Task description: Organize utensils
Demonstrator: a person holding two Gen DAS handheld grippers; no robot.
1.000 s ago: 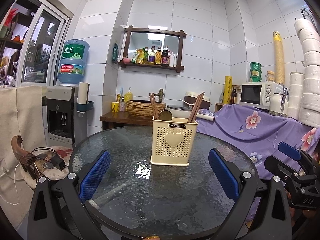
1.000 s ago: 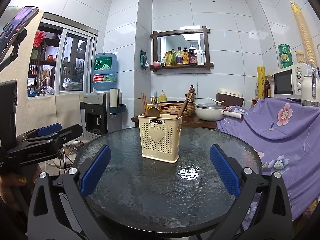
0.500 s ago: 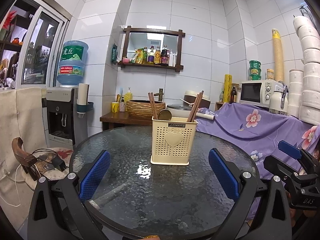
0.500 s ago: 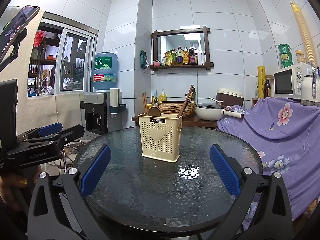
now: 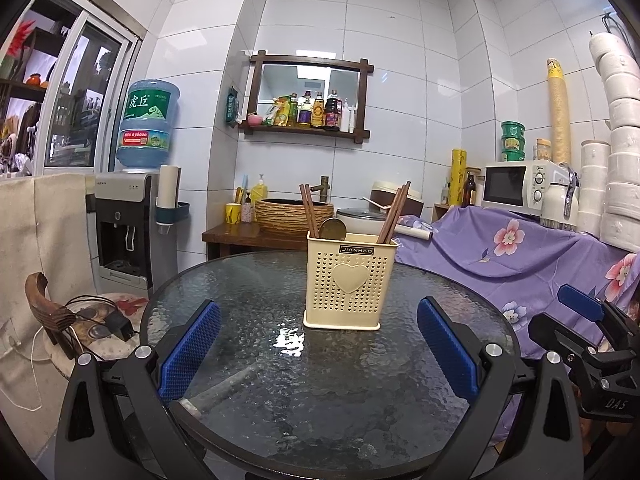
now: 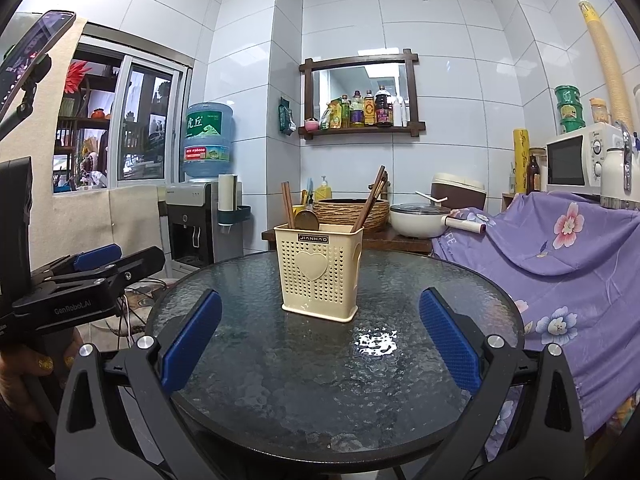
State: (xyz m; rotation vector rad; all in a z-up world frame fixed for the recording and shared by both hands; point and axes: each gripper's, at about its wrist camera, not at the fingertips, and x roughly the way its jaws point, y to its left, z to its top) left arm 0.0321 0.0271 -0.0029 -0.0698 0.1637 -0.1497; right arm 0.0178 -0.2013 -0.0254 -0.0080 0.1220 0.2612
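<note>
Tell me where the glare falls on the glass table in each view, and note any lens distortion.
Left wrist view: a bright glare patch on the glass table, just left of the cream utensil holder; wall tiles bow outward. Right wrist view: glare right of the holder; same fisheye bending, dark corners.

Two handheld grippers, side by side, level. The left gripper fills the lower frame of its own view, blue-padded fingers spread wide, holding nothing. The right gripper is likewise spread wide and empty. A hand shows at lower left of the right view.
</note>
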